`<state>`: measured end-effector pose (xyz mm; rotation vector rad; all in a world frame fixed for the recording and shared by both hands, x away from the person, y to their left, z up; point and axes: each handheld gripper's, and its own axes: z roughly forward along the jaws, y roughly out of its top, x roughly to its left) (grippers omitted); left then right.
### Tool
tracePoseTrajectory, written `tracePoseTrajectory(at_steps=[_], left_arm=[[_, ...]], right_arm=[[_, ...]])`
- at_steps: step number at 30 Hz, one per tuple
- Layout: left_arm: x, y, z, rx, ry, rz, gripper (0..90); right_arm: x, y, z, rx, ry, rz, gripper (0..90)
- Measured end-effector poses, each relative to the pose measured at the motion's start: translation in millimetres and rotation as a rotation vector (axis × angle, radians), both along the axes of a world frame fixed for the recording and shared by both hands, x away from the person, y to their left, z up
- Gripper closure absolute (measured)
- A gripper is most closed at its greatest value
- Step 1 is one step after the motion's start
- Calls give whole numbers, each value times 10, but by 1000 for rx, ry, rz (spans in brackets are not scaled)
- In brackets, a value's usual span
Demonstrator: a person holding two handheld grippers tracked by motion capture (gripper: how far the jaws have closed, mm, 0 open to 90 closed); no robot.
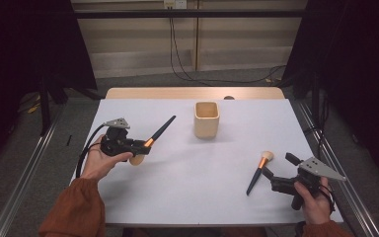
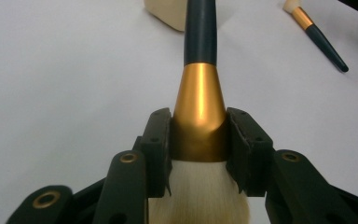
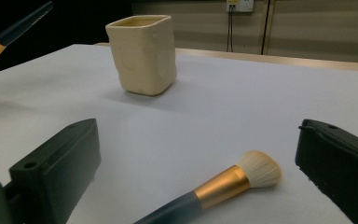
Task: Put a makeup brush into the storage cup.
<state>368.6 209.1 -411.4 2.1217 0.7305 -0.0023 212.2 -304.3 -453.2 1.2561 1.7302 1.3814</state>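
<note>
High view first: your cup (image 1: 207, 119) stands upright toward the far edge of the desk (image 1: 187, 182), a little right of the middle, well apart from both brushes. Its mouth faces up, and what you can see of the inside looks bare; the bottom stays out of sight. From the right tool view the cup (image 3: 143, 53) shows only its outer walls and rim, so you cannot check its contents there.

Your left tool (image 1: 139, 147) hangs over the left side of the desk, closed on a brush (image 1: 159, 133) at its gold collar. The dark handle slants away toward the cup, while the pale bristles sit back beneath the tool. In the left tool view the jaws press both sides of that collar (image 2: 199, 112); the handle's tip is cut off by the top edge, and the bristles are partly hidden behind the jaws. The cup (image 2: 165, 11) is clipped at the top edge too.

Your right tool (image 1: 268, 174) rests near the desk's near right corner with its jaws spread wide and nothing between the pads. A second brush (image 1: 259, 171) lies flat just beside it, bristles pointing toward the far edge. In the right tool view this brush (image 3: 223, 186) lies between the two jaws without touching either, its handle running off the bottom edge.
</note>
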Motion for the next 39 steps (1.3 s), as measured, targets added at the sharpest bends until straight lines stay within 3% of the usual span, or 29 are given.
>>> tracePoseTrajectory(at_steps=[2,9,13,18,22,25,33,39], left_arm=[[-25,-6,-1,-28,2,-2,622],[-120,-41,50,-65,-18,-1,622],[-181,-52,81,-82,-35,0,622],[-260,-104,105,-101,-42,-22,622],[-289,-148,117,-117,-28,-41,621],[-306,-187,113,-123,-14,-59,622],[-358,-320,151,-122,-12,-110,622],[-380,-402,146,-95,-10,-144,621]], right_arm=[[-5,-5,5,3,-3,-3,0],[-4,-11,21,23,-11,-4,0],[-16,-19,57,57,-34,-2,0],[-16,4,90,64,-55,12,0],[-2,54,161,70,-93,57,0],[12,83,198,66,-94,74,0],[114,239,364,53,-99,190,0],[221,330,454,60,-103,236,0]])
